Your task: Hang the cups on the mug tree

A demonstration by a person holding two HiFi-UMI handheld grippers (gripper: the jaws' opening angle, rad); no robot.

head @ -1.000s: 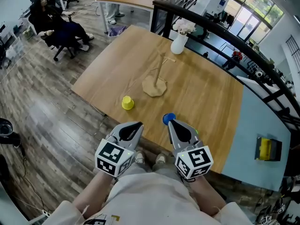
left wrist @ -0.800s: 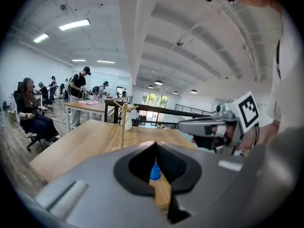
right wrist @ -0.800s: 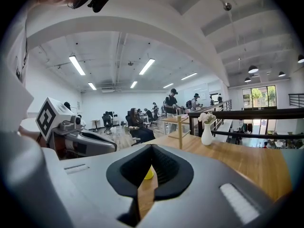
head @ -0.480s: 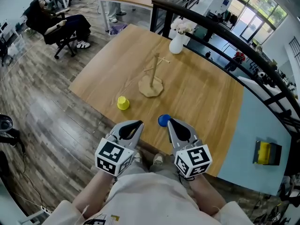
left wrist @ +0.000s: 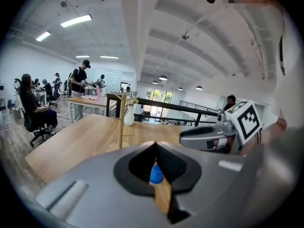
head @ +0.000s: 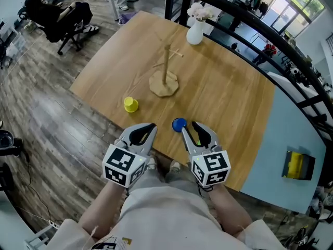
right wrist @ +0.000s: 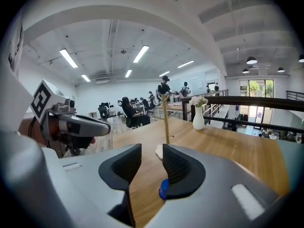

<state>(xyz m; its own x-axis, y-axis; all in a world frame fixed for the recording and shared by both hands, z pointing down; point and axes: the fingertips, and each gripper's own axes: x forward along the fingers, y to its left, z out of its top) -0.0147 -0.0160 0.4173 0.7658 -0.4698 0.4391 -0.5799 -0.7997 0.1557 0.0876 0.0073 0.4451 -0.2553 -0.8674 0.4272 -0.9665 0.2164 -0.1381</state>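
Observation:
A wooden mug tree (head: 166, 71) stands mid-table with bare pegs. Near the front edge a yellow cup (head: 130, 104) and a blue cup (head: 179, 124) sit on the wooden table (head: 234, 103). My left gripper (head: 148, 127) is shut and empty, just off the table's front edge, between the two cups; the blue cup (left wrist: 156, 174) shows through the slit below its jaws. My right gripper (head: 192, 126) hangs just right of the blue cup. Its jaws have just been opening and stand apart with only tabletop between them; the blue cup (right wrist: 163, 189) peeks out under the right jaw.
A white vase (head: 196, 31) of flowers stands at the table's far edge by a black railing (head: 250, 25). People sit on office chairs (head: 52, 20) at the far left. Wood floor lies left of the table.
Both grippers have moved forward and down toward the table's front edge. The right gripper's jaws, shut before, now stand apart. The blue cup sits closer to the right gripper's tips.

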